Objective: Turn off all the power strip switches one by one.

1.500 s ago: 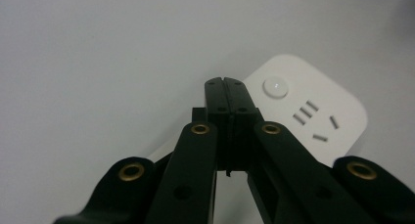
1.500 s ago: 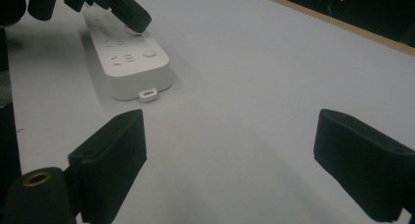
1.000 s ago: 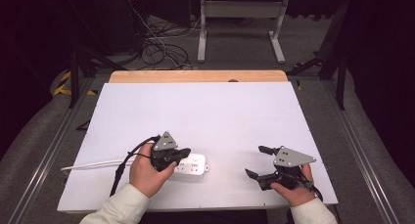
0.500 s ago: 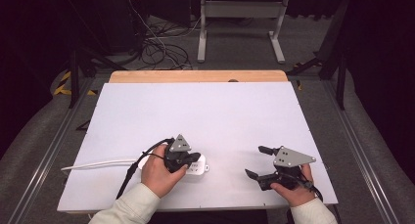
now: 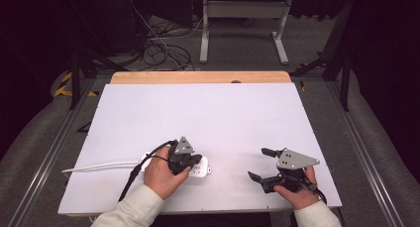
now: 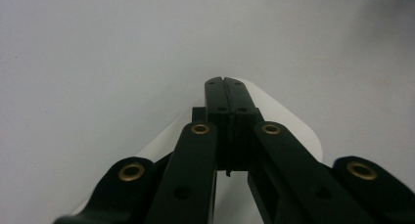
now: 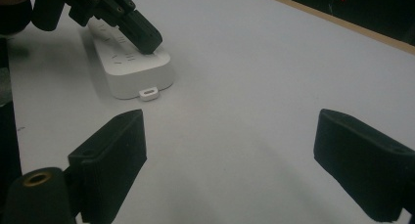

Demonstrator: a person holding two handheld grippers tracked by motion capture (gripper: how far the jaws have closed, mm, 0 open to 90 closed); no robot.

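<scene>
The white power strip (image 5: 198, 168) is seen near the front edge of the white table (image 5: 208, 113), its long axis running from 9 to 3 o'clock in the high view, with its white cord (image 5: 99, 165) trailing off toward 9 o'clock. The left gripper (image 5: 190, 160) is set directly on top of the strip, its jaws pressed together with their tips against the strip's upper face, as is confirmed in the left gripper view. The right gripper (image 5: 257, 163) is held well apart at 3 o'clock from the strip, jaws spread wide and nothing between them, so the left is judged the nearer. Compared with a second ago, the left gripper has been shifted toward 3 o'clock along the strip, while the right is unchanged
</scene>
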